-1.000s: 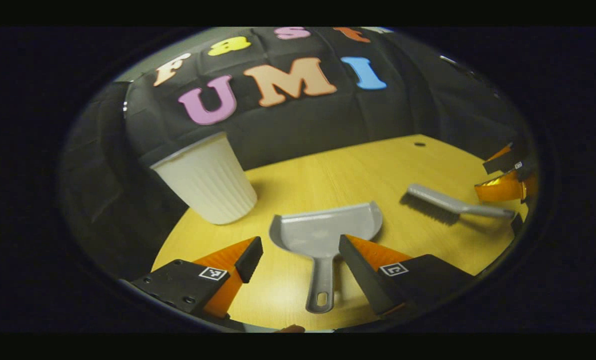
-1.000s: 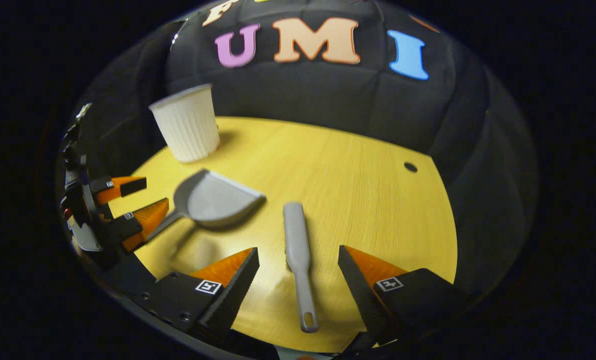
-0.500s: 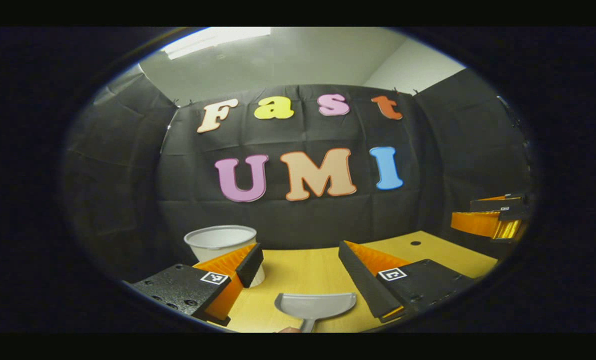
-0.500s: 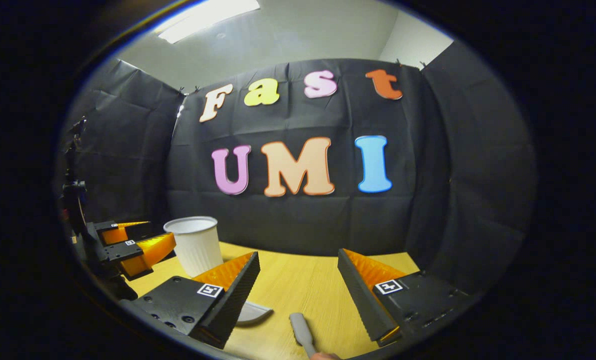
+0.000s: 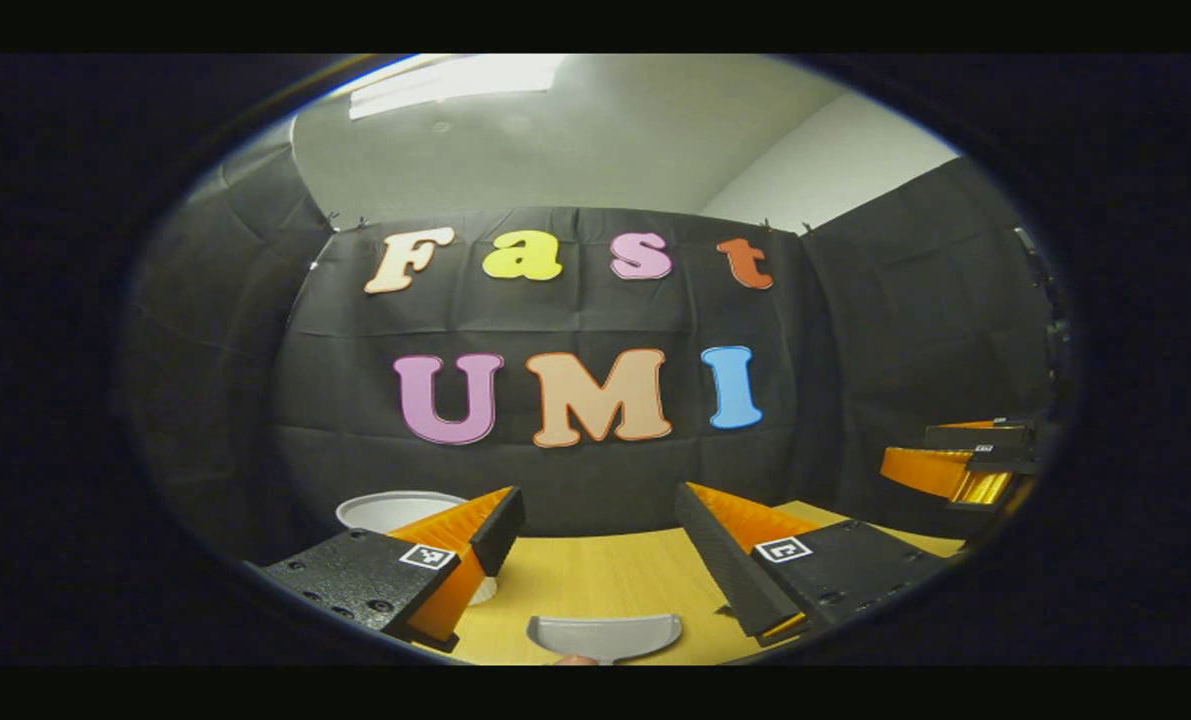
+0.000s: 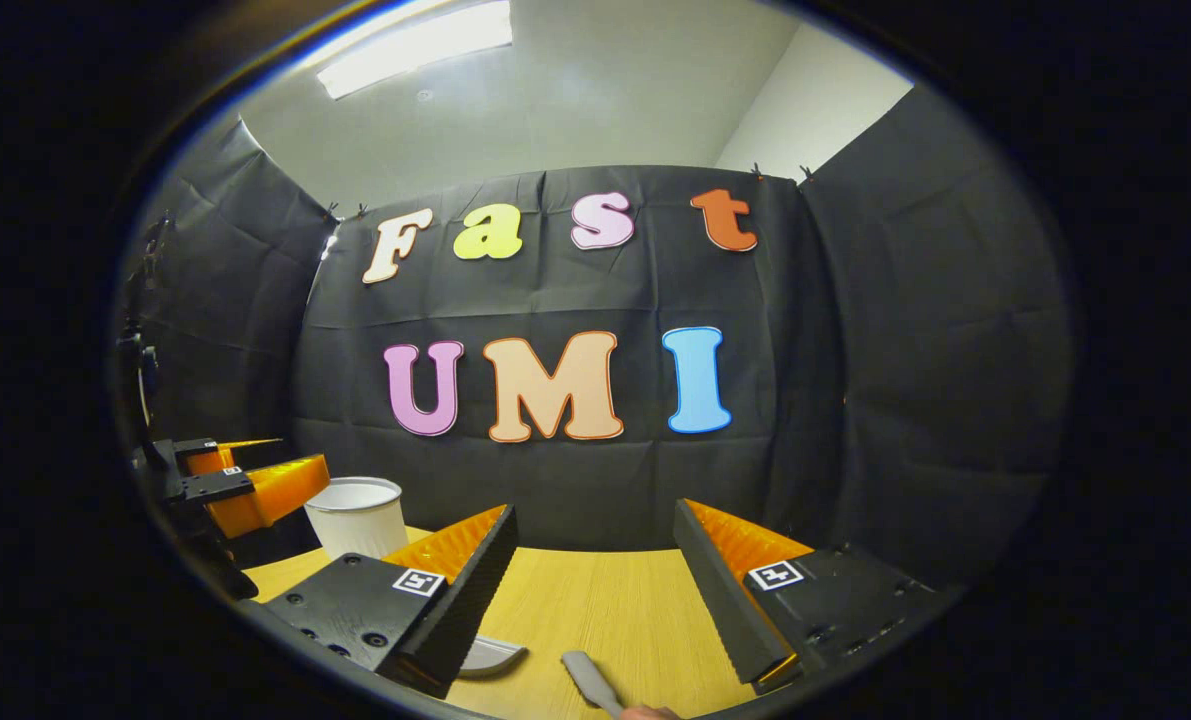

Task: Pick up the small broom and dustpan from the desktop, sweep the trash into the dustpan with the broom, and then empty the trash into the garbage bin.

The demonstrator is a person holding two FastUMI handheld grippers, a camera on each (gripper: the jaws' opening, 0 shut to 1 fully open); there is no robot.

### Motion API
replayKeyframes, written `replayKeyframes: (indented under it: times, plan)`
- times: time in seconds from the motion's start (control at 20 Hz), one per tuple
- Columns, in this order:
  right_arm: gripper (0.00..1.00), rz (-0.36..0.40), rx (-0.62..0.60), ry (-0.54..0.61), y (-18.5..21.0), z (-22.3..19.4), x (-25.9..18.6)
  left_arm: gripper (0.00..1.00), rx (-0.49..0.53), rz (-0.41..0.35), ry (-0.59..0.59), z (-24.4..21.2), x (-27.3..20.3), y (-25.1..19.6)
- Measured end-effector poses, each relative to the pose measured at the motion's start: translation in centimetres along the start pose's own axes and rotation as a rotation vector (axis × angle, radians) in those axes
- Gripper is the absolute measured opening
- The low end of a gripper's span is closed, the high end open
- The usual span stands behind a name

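The grey dustpan point(image 5: 603, 635) lies on the yellow desktop point(image 5: 595, 580), its pan just ahead of my left gripper point(image 5: 595, 510), which is open and holds nothing. Part of the dustpan point(image 6: 490, 655) also peeks out beside a finger in the right gripper view. The grey broom point(image 6: 590, 682) lies on the desktop point(image 6: 595, 610) below my right gripper point(image 6: 595, 525), which is open and empty; its brush end shows and the handle runs out of sight. The white ribbed garbage bin point(image 6: 360, 515) stands at the back left; its rim point(image 5: 395, 508) is half hidden behind my left finger.
In the left gripper view the right gripper point(image 5: 955, 465) hovers at the far right. The left gripper point(image 6: 245, 480) hovers at the far left in the right gripper view, near the bin. The black booth cloth closes the desk's back and sides.
Both grippers tilted up from looking down at the desk to looking level at the back wall. Dustpan and broom slid to the bottom edge of the views. Both stayed open.
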State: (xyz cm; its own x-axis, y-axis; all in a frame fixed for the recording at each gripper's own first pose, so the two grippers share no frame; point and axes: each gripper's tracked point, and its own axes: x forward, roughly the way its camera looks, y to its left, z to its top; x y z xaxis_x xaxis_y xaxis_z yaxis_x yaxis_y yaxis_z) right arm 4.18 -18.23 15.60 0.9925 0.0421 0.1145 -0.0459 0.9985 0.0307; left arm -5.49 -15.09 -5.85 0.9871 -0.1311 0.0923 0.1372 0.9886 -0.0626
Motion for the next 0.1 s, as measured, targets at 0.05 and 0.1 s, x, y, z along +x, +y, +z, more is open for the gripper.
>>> replayKeyframes:
  times: [0.05, 0.1]
  plan:
    - [0.93, -0.001, 0.002, -0.005, -0.03, 0.32, -0.29, 1.00, 0.007, -0.007, -0.007, 0.25, -0.25, -0.12]
    - [0.93, -0.002, 0.002, -0.010, 0.00, 0.57, -0.63, 0.99, 0.013, -0.017, -0.010, 0.43, -0.37, -0.21]
